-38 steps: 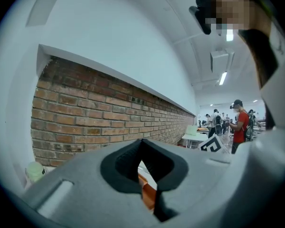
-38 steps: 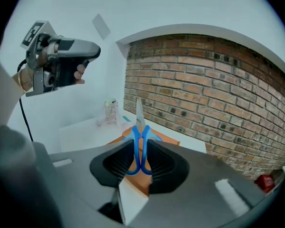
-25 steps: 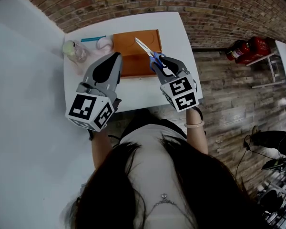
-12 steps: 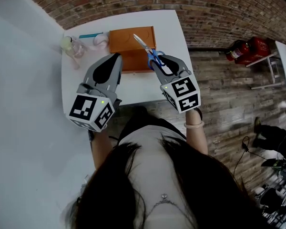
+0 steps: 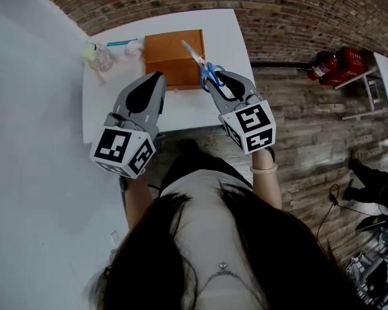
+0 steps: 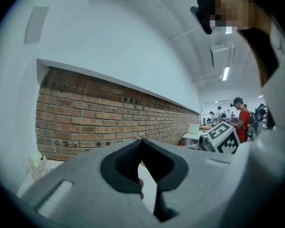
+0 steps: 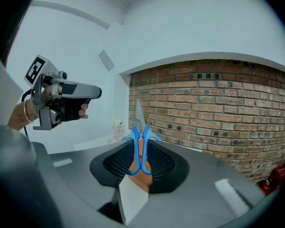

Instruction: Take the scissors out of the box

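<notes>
Grey right gripper: pinched on the scissors, with its pads pressing the two blue handle loops, which sat side by side between them.
Scissors: raised clear of the box. The closed blades pointed up and away toward the brick wall. In the head view the blades crossed the box's right edge.
Left gripper: jaw tips pressed together with nothing between them. It was held over the counter's near edge, level with the right gripper and well apart from it.
Box: orange and rectangular, lying on the counter just ahead of both grippers, toward the wall side.
Counter: white, with its far edge against the brick wall.
Left of the box: a clear bottle with a pale green cap, a thin teal item and a small pale round thing, all near the far-left corner.
Floor: dark wooden planks to the right of the counter, with a red fire extinguisher lying near the wall.
Background in the left gripper view: several people stood at tables far off.
</notes>
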Tool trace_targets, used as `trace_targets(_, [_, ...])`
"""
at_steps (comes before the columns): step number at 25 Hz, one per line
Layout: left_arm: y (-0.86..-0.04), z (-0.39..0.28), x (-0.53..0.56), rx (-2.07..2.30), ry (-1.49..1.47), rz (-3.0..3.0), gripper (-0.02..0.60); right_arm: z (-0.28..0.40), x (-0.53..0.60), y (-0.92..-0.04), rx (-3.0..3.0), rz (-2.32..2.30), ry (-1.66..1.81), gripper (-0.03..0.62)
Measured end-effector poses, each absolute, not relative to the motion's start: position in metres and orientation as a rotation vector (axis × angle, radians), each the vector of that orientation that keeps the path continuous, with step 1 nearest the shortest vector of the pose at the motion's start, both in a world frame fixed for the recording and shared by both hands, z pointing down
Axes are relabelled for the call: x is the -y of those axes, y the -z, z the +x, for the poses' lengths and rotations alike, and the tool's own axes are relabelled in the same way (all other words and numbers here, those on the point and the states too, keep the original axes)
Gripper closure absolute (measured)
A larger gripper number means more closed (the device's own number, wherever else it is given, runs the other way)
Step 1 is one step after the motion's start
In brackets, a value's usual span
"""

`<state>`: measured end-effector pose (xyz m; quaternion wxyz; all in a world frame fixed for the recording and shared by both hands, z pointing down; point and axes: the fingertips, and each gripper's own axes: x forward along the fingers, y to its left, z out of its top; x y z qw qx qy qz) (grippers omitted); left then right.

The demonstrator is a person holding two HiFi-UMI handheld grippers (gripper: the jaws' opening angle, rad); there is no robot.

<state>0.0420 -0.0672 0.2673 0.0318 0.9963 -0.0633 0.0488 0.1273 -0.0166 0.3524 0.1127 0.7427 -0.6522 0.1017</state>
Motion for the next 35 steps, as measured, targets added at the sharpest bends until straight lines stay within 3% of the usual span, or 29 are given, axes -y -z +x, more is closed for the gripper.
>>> trace_targets(35, [-0.248, 0.029, 0.046, 0.204, -0.14, 3.126, 0.581, 0.111, -0.007, -0.27, 1.974, 2.295, 0.008, 0.496])
